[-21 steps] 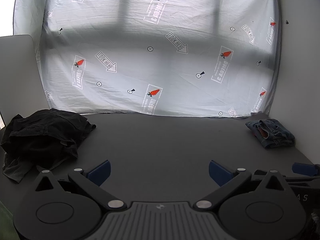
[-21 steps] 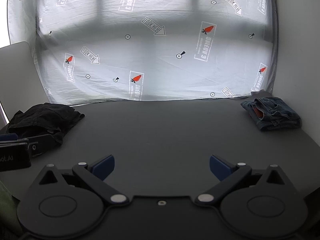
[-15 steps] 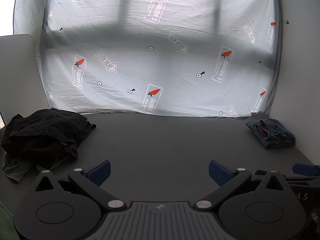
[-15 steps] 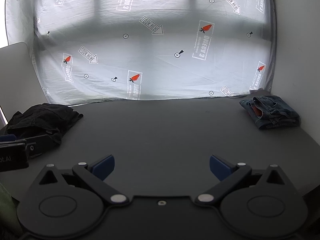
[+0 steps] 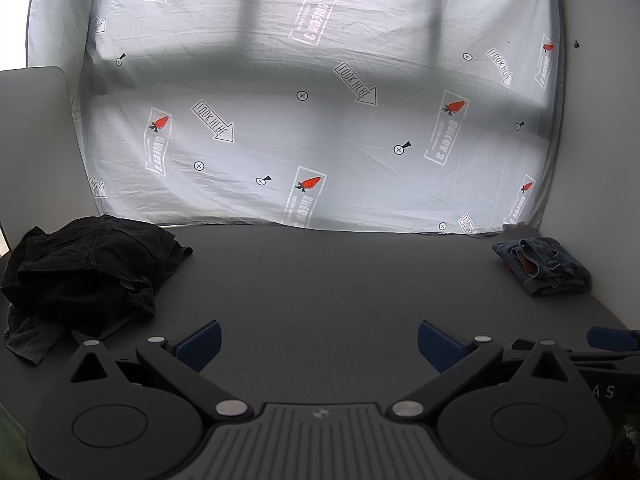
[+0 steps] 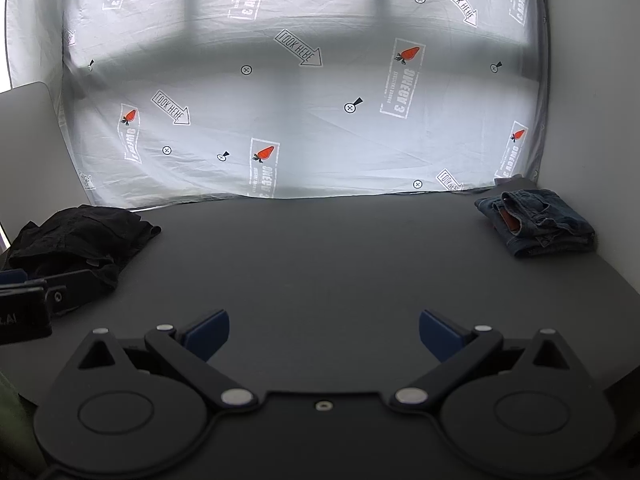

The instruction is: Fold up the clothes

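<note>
A crumpled pile of black clothes [image 5: 84,272] [image 6: 76,236] lies at the left of the dark grey table [image 5: 328,280] [image 6: 328,256]. A folded pair of blue jeans [image 5: 544,266] [image 6: 538,222] rests at the far right by the wall. My left gripper [image 5: 318,344] stands open above the table's near middle, nothing between its blue pads. My right gripper [image 6: 324,334] is open too and holds nothing. In the left wrist view the right gripper's blue tip [image 5: 612,338] shows at the right edge. In the right wrist view, part of the left gripper [image 6: 36,296] sits in front of the black pile.
A pale sheet printed with carrots and arrows [image 5: 320,100] [image 6: 304,80] hangs behind the table. White walls [image 5: 600,140] close off the right side. A grey panel [image 5: 32,152] stands at the left.
The right wrist view has shifted slightly, with the sheet and jeans sitting a little higher in frame. The left gripper has not visibly moved. Both grippers stay open.
</note>
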The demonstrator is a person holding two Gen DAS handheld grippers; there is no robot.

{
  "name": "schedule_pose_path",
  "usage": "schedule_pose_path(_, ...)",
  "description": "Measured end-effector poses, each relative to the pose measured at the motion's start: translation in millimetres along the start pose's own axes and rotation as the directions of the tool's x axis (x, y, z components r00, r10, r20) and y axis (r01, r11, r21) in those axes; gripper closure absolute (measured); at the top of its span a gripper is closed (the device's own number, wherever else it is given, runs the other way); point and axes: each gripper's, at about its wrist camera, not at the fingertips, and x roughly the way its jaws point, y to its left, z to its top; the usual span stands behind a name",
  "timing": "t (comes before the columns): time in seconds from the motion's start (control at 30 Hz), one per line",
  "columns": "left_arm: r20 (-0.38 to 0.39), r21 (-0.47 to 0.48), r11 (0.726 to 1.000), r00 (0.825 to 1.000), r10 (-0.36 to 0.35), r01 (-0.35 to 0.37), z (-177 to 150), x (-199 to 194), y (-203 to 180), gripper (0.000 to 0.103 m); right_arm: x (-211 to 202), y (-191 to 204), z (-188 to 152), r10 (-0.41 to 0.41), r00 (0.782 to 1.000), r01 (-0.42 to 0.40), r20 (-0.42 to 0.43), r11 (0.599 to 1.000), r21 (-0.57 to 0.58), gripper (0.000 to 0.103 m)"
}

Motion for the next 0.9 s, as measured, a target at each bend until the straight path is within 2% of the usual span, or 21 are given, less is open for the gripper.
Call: schedule_pose_path(0.9,-0.024,-0.002,1.000,1.000,-0.001,0.001,15.9,8.5,7.6,0.000,12.1,1.4,5.2,-0.006,1.000,0.006,-0.007,1.000,-0.019,0.001)
